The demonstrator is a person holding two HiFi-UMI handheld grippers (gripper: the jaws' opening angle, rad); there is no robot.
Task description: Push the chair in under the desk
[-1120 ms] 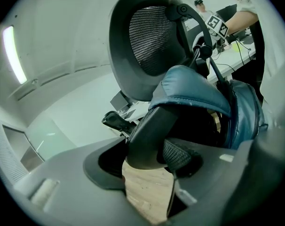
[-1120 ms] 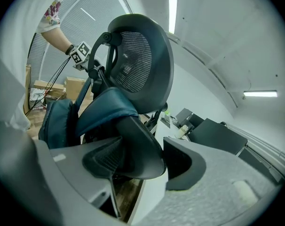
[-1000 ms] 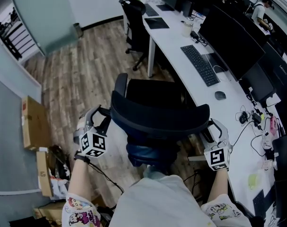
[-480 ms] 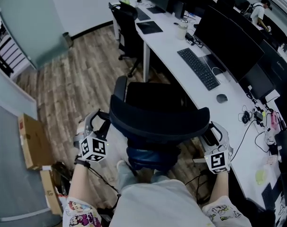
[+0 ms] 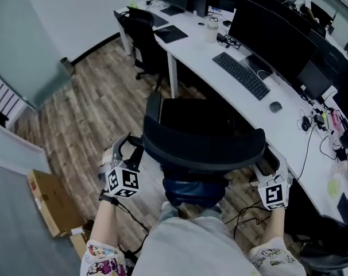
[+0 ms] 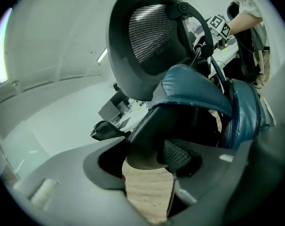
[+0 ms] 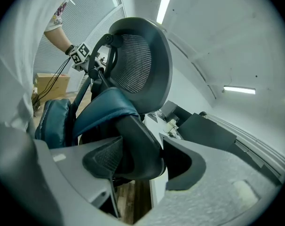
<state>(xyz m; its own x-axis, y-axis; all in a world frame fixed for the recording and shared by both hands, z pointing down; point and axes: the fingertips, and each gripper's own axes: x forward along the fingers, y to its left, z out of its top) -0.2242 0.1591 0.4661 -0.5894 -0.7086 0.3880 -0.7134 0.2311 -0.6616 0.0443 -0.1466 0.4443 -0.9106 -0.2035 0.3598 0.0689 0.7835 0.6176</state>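
The black office chair (image 5: 204, 147) stands at the white curved desk (image 5: 188, 46), its seat front at the desk's edge. Its mesh headrest (image 6: 151, 36) and blue lumbar cushion (image 6: 195, 89) fill both gripper views. My left gripper (image 5: 126, 156) is shut on the left edge of the chair's backrest frame (image 6: 147, 131), which fills the gap between its jaws (image 6: 149, 152). My right gripper (image 5: 270, 168) is shut on the right edge of the same frame (image 7: 138, 140), with its jaws (image 7: 140, 157) either side. Each gripper's marker cube shows in the other's view.
On the desk are a keyboard (image 5: 241, 75), a mouse (image 5: 275, 106), dark monitors (image 5: 271, 42), a cup (image 5: 211, 30) and cables (image 5: 319, 125). A second black chair (image 5: 140, 33) stands further along. A cardboard box (image 5: 53, 203) lies on the wood floor at the left.
The chair has rolled forward over the floor toward the desk, and both grippers have gone with it. The cardboard box has dropped back in view. Both grips look the same.
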